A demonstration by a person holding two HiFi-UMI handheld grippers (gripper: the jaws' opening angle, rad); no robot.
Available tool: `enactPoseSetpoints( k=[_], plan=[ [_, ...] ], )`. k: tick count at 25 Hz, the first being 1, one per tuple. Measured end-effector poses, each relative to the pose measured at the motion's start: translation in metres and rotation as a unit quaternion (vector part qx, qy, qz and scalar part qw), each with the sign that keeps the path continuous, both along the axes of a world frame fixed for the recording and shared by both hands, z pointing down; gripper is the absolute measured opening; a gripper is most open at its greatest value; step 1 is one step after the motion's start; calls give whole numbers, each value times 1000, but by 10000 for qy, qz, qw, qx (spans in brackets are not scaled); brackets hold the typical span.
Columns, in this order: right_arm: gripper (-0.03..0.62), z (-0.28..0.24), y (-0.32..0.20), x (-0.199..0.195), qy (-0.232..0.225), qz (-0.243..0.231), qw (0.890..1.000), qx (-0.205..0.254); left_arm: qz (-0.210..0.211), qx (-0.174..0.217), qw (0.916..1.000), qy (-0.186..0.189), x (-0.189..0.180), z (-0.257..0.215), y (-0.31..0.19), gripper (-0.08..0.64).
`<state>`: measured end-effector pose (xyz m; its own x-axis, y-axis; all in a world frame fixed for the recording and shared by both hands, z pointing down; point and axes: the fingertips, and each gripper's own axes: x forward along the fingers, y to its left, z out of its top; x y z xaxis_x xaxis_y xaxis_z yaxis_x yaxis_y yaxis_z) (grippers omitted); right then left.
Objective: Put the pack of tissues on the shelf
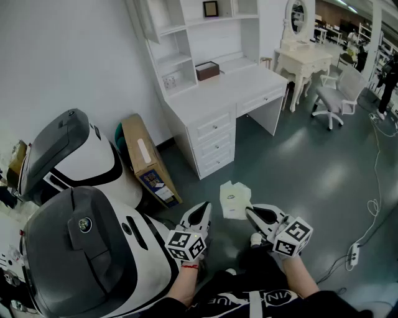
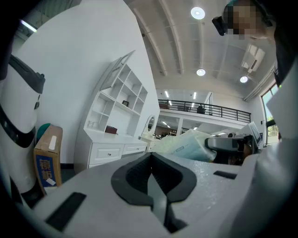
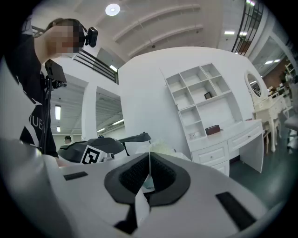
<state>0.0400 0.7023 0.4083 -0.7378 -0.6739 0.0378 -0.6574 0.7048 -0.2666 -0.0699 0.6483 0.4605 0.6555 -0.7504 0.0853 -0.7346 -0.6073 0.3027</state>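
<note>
One edge of the pale plastic-wrapped pack of tissues (image 1: 235, 200) is sitting pinched in the right gripper (image 1: 248, 212). Just left, the left gripper (image 1: 204, 207) is clenching nothing. Open grey floor (image 1: 298, 161) is stretching to the far white shelf (image 1: 186, 62).

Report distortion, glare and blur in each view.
Head view: evenly lit, sharp, soft sheen on the floor. Left gripper view: fisheye bending, dark corners, ceiling lamp flaring. Right gripper view: same dark corners, nearby pack of tissues blurred.
</note>
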Motion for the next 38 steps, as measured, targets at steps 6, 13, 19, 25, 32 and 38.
enactPoseSetpoints(
  k=[6, 13, 19, 25, 32, 38],
  plan=[
    [6, 5, -45, 8, 3, -79, 9999, 70, -8, 128, 9999, -35, 18, -5, -48, 6],
    [6, 11, -124, 32, 89, -291, 9995, -48, -241, -55, 9997, -39, 41, -7, -127, 6],
    [6, -1, -193, 67, 20, -403, 9992, 74, -301, 10, 9995, -61, 75, -19, -193, 6],
    [6, -10, -246, 90, -140, -542, 9984, 117, -366, 15, 9992, -163, 102, -27, -245, 6],
    [6, -10, -293, 109, -194, -784, 9966, 147, -556, 44, 9983, -170, 124, -26, -291, 6],
    [6, -3, -322, 111, -245, -937, 9953, 38, -743, -52, 9971, -156, 122, -16, -313, 6]
  ],
)
